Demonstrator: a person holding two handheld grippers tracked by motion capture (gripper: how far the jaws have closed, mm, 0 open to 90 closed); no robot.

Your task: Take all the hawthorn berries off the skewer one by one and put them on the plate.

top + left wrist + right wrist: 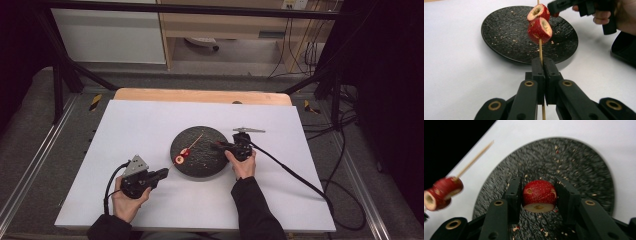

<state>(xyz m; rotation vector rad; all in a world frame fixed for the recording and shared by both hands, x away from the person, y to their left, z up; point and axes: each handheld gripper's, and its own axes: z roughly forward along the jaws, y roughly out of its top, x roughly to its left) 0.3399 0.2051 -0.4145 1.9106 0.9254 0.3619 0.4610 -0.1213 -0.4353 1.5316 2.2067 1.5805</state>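
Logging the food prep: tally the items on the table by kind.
Red fruit pieces: 3, two on the skewer, one in the right gripper
Skewer: 1
Black plate: 1
Total: 5

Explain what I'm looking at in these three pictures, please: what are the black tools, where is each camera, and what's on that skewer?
A person holds a two-jaw tool in each hand at a white table. One camera looks down from above; one rides on each tool. The left tool is shut on a wooden skewer carrying two red fruit pieces, over the edge of a crumb-strewn black plate. The right tool has a third fruit piece between its jaws above the plate; small gaps show at both sides, so I can't tell whether it grips it.
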